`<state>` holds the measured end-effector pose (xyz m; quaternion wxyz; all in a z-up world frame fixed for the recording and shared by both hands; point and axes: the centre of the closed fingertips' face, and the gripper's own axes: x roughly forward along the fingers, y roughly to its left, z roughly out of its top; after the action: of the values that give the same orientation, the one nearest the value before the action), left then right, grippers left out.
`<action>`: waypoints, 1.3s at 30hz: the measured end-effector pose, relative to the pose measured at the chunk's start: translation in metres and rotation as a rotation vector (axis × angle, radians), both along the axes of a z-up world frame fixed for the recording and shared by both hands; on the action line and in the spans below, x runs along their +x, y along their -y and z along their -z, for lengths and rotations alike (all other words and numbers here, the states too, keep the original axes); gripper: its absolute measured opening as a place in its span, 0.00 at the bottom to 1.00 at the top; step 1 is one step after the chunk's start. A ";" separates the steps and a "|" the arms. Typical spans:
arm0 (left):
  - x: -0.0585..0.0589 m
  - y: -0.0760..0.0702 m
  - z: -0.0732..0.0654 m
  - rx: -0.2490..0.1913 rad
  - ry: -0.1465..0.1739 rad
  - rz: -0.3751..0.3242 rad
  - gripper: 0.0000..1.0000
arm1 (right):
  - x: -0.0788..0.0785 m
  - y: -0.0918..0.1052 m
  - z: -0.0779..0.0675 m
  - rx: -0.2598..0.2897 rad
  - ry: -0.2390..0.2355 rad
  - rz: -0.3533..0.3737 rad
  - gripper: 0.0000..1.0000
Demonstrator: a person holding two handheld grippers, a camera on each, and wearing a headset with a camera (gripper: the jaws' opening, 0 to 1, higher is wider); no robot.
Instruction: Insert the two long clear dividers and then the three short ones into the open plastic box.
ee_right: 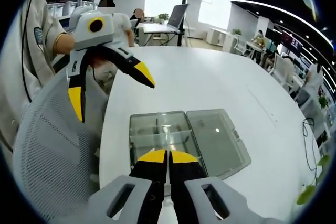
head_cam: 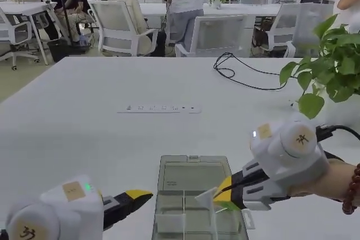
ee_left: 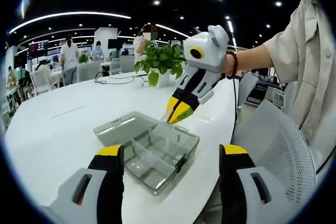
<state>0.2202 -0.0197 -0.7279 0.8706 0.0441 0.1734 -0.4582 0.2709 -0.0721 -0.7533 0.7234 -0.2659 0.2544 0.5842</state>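
Left gripper (head_cam: 135,198) hung wide open, left of the box (head_cam: 158,209); right gripper (head_cam: 223,195), nearer, pinched a clear divider (head_cam: 206,199) just above its right-hand cells, edge pointing down

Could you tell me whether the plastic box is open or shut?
Open: the lid lies flat beside the box, whose compartments are exposed.
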 end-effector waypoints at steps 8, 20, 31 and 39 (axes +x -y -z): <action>0.000 -0.002 0.003 0.004 -0.007 -0.007 0.76 | 0.000 -0.004 0.005 0.001 -0.018 -0.006 0.02; 0.001 -0.003 0.005 0.009 -0.012 -0.006 0.75 | 0.001 -0.003 0.009 -0.010 -0.030 -0.005 0.02; 0.002 -0.002 0.005 0.017 -0.006 0.002 0.75 | 0.003 -0.006 0.010 -0.079 -0.052 0.008 0.02; 0.001 -0.002 0.005 0.024 -0.003 0.004 0.75 | 0.001 -0.007 0.013 -0.120 -0.049 -0.010 0.02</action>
<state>0.2210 -0.0174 -0.7327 0.8690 0.0542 0.1801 -0.4577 0.2722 -0.0652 -0.7660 0.6967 -0.2957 0.3050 0.5780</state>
